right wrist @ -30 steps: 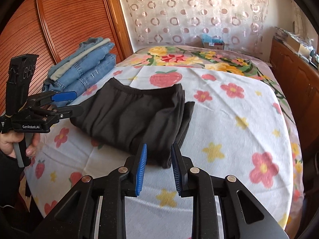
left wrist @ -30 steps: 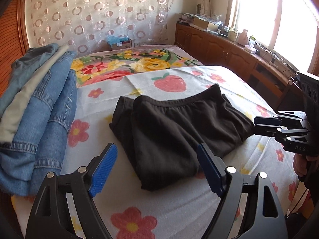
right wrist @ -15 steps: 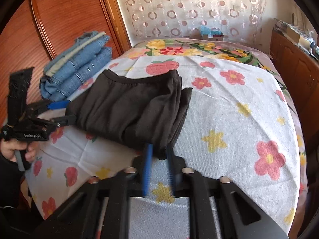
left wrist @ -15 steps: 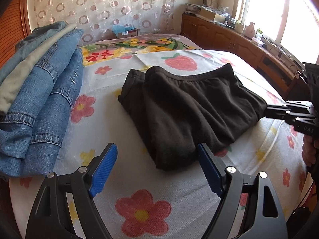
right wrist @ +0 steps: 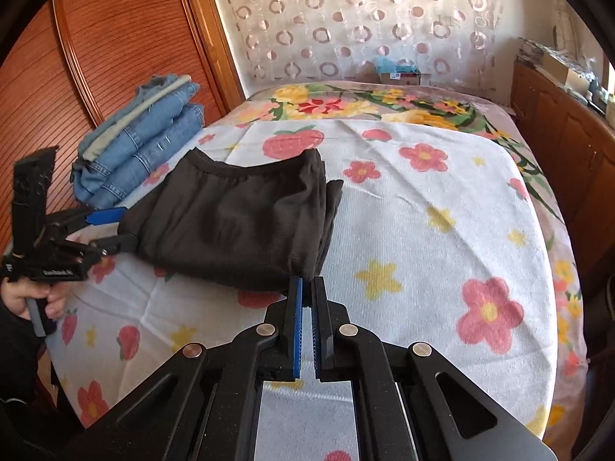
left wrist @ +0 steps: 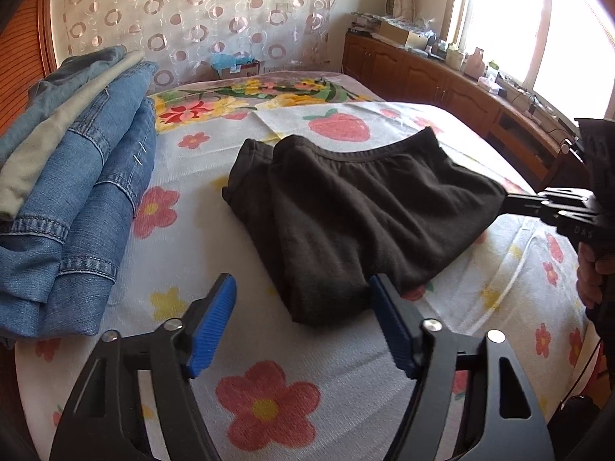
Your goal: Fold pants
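While folded, black pants (right wrist: 238,215) lie crosswise, waistband facing headboard

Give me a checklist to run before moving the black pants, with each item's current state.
1. Right tool shut on a corner of the pants: ok.
2. Left tool gripping the pants: not ok; its jaws stand wide open around the near corner.
3. Pants folded into a compact stack: ok.
4. All layers caught in the right tool: cannot tell.
5. Jeans pile apart from the pants: ok.
6. Bed sheet free of the right tool's pinch: cannot tell.
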The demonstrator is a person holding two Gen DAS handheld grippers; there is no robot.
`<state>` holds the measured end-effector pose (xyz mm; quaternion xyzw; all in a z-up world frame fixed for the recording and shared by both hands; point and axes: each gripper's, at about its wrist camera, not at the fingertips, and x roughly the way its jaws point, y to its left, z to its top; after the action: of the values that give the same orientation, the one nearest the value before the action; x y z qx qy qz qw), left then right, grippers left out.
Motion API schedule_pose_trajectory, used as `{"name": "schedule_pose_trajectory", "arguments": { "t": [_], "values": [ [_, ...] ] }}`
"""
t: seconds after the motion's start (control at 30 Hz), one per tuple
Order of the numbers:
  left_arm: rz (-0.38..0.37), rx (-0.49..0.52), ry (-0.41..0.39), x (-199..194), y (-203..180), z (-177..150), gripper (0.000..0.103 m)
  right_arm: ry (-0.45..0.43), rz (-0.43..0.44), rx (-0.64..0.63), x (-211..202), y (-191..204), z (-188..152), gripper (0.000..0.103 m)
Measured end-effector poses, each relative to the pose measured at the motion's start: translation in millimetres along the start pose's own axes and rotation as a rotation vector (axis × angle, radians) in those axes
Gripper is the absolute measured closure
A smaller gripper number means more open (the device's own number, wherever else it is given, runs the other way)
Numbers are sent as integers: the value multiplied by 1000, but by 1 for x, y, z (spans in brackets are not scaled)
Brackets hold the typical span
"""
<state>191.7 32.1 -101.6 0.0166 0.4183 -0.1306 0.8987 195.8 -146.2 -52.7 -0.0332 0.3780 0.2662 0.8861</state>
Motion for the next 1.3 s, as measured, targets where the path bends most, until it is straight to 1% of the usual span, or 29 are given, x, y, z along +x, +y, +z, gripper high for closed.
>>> {"name": "schedule_pose_trajectory", "arguments": {
  "t": [0.03,0.1,0.17,0.23,0.3,0.33,0.4,0.53,0.73,0.87,1.1,1.3],
  "values": [
    [-7,-1,-8,-2,-1,0,39,2,0,3,0,-1,1,99],
    [-22,1,-15,-4,-3,0,49,7,-4,7,1,-3,3,99],
    [-25,-4,-12,-2,-4,0,54,9,-7,9,1,-3,6,99],
    [-37,-15,-4,1,-3,0,61,9,-9,11,1,-2,7,99],
    [-61,-26,-5,3,-4,-1,72,7,-11,15,0,-2,7,99],
    [-64,-27,-8,3,-4,-1,74,6,-11,17,0,-3,7,99],
    [-64,-27,-18,-1,-7,-2,85,-2,-8,22,-3,-3,6,99],
    [-53,0,-46,-17,-16,-3,88,-27,-13,12,-16,1,2,99],
    [-48,13,-65,-38,-22,-11,88,-43,-17,6,-36,7,-13,99],
    [-59,12,-67,-51,-28,-26,88,-51,-23,7,-47,12,-24,99],
    [-66,23,-73,-71,-45,-52,88,-61,-24,22,-72,19,-52,99],
    [-65,20,-83,-91,-58,-70,88,-60,8,46,-101,18,-71,99]
  ]
}}
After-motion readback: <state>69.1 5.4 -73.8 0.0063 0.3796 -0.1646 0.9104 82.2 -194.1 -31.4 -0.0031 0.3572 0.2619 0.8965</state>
